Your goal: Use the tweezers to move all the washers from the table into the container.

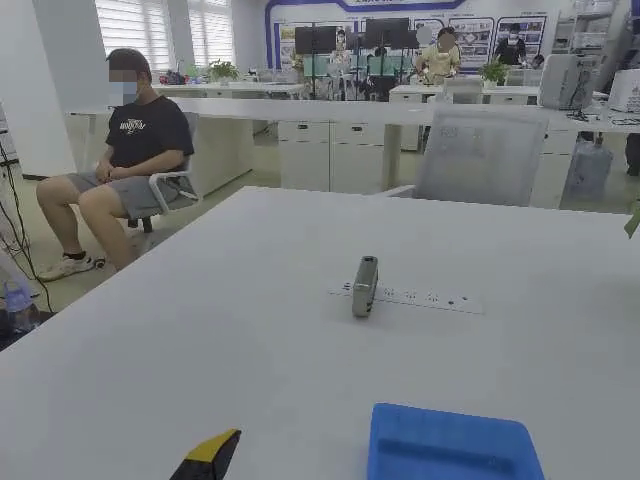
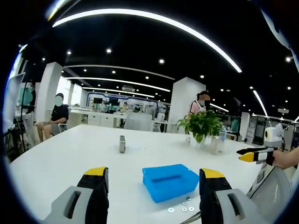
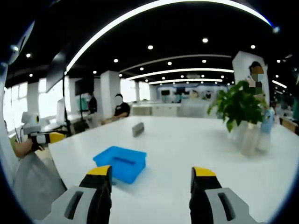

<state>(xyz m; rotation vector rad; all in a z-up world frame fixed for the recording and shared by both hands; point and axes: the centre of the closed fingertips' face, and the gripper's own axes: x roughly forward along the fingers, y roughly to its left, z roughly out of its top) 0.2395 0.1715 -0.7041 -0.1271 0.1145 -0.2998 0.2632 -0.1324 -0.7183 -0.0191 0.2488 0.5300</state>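
A white bench (image 1: 250, 330) carries a flat white power strip (image 1: 430, 298) with a small grey device (image 1: 364, 285) at its left end, and a leafy potted plant (image 3: 240, 105) stands near one edge. Beyond the far edge is a grey mesh office chair (image 1: 480, 155). A person in a black shirt (image 1: 130, 160) sits off to the left, with rows of white desks (image 1: 340, 130) behind.

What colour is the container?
The container is plain blue, which shows best in the left gripper view.
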